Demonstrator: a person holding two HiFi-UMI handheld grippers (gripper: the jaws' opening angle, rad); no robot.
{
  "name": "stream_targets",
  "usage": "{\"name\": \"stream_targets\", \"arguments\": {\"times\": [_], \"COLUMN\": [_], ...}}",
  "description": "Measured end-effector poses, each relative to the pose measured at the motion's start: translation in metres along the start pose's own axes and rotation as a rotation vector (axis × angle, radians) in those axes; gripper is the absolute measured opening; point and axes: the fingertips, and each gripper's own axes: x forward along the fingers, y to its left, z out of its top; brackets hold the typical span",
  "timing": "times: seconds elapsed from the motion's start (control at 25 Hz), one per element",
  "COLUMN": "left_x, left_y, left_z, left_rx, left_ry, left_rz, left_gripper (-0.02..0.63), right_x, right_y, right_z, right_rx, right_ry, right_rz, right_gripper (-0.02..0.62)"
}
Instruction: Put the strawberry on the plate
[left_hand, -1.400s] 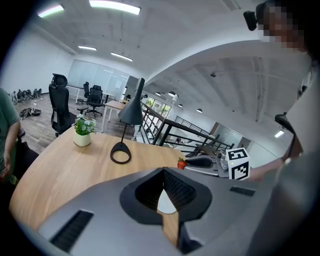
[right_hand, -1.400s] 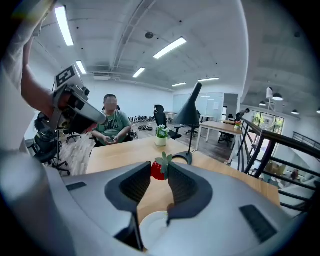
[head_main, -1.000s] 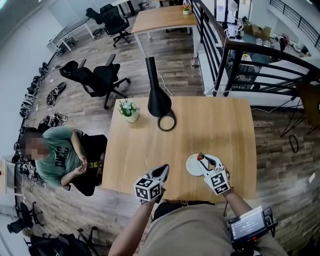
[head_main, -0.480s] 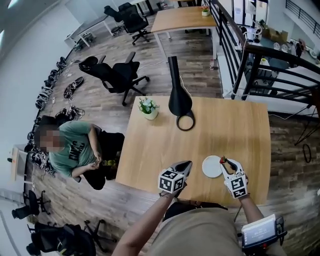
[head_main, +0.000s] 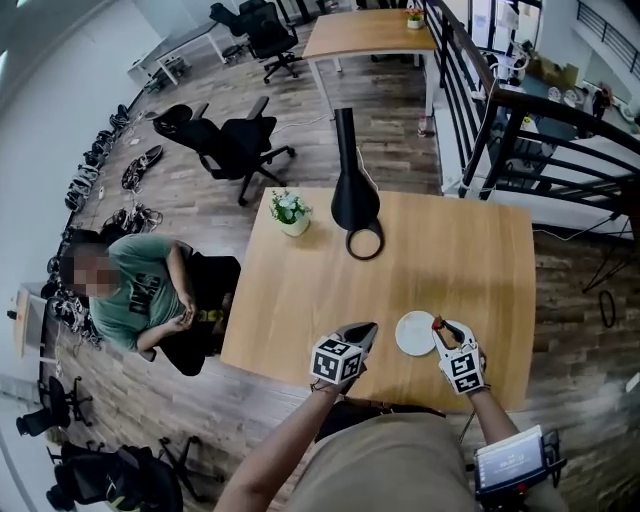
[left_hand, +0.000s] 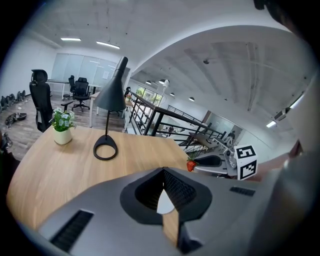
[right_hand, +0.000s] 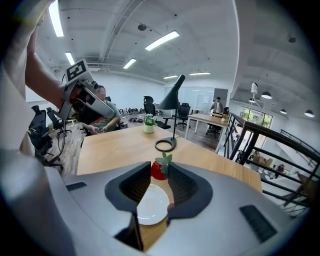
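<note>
While the right gripper angles forward above the plate's right edge, its fingers pinch the strawberry upright, leafy end up.

A light wooden table fills the middle of the head view. Near its far edge stands a black lamp, its ring-shaped base flat on the wood, and just left of it sits a small potted plant in a pale pot. At the left of the frame a person in a green shirt sits beside the table, hands together. Behind them, upper left, are black office chairs on the plank floor, with shoes lined along the wall. A second table stands at the top, and a black railing runs down the upper right.
</note>
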Motion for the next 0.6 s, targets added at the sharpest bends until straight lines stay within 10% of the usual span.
{"name": "stream_targets", "arguments": {"times": [0.6], "left_x": [0.006], "left_y": [0.011], "left_z": [-0.026], "left_rx": [-0.001], "left_ry": [0.09], "left_rz": [0.007], "left_gripper": [0.003], "right_x": [0.055], "right_y": [0.02], "right_z": [-0.084], "right_rx": [-0.009], "right_ry": [0.242], "right_rz": [0.086], "right_gripper": [0.114]}}
